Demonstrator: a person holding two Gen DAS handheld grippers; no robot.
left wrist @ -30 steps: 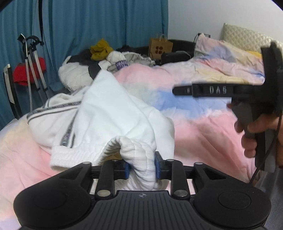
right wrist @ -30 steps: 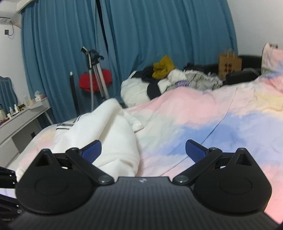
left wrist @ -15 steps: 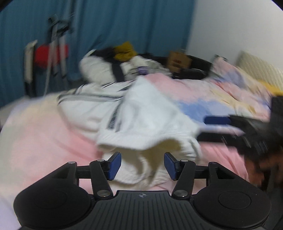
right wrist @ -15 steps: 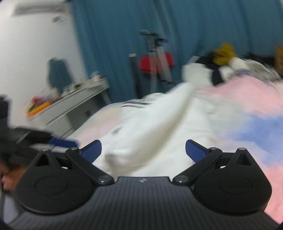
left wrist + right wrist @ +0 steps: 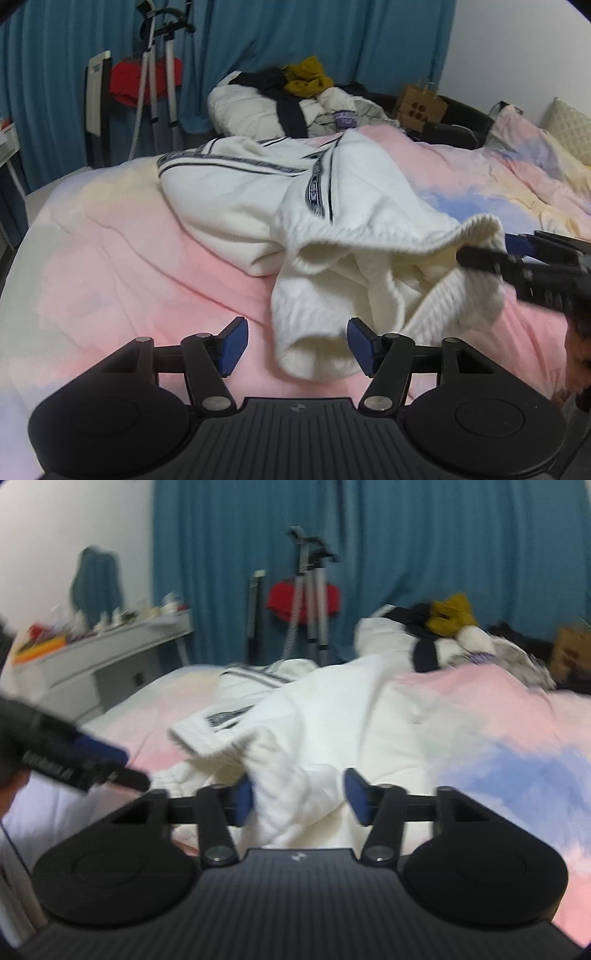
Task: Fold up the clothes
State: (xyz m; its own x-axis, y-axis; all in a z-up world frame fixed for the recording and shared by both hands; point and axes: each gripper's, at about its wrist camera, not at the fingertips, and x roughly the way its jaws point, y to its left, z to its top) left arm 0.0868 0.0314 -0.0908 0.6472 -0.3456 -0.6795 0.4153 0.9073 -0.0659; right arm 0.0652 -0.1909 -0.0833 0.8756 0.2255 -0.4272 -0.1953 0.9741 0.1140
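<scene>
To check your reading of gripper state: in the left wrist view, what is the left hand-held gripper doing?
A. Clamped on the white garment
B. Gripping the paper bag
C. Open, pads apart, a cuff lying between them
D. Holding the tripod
C: the left hand-held gripper has its blue pads wide apart, with the white garment's cuff lying loose between them.

Left claw (image 5: 293, 345) open, white sweater (image 5: 332, 236) crumpled on bedspread (image 5: 129, 266)

Bare pink duvet (image 5: 122, 280) lies open ahead and left of my left gripper (image 5: 293, 343); the crumpled white garment (image 5: 369, 258) blocks its right side; my right gripper (image 5: 299, 799) has ribbed fabric bunched between its spread fingers.
</scene>
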